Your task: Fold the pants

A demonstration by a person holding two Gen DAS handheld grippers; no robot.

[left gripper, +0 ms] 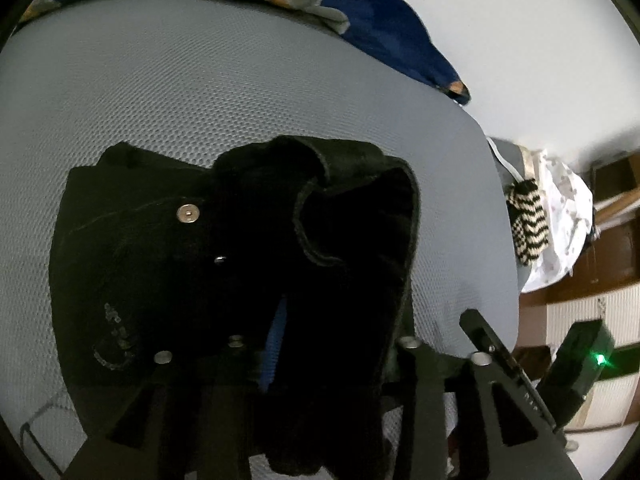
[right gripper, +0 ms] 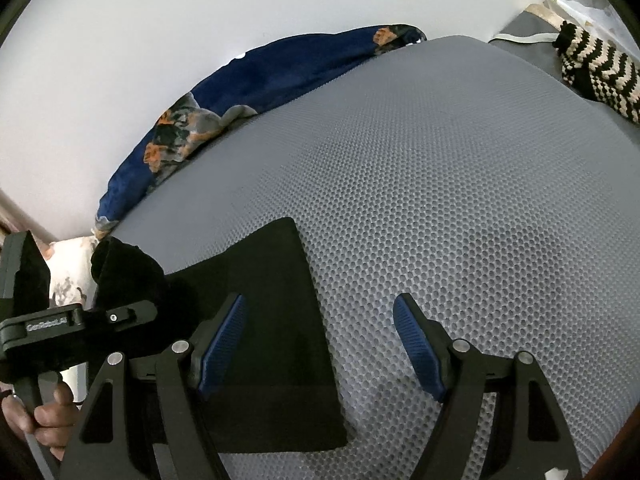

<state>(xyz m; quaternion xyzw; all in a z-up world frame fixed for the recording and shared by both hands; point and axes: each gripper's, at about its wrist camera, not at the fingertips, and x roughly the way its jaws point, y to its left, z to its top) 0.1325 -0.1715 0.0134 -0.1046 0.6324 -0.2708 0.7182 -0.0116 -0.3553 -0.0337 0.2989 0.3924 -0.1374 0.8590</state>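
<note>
Left hand-held gripper [left gripper: 304, 364] is clamped on a bunched fold of the black denim pants [left gripper: 192, 264] (blue pad barely visible), lifting it above the grey honeycomb-mesh mattress [left gripper: 200, 92]. Right hand-held gripper [right gripper: 320, 344] is wide open, holding nothing, its left blue pad over the flat pant leg [right gripper: 280, 320]. Farther back: navy patterned blanket [right gripper: 248, 80], striped knit item [right gripper: 600, 68].

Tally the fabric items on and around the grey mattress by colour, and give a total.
Black pants: 1
Blue blanket with orange pattern: 1
Black-and-cream striped knit: 1
White patterned cloth: 1
Total: 4
</note>
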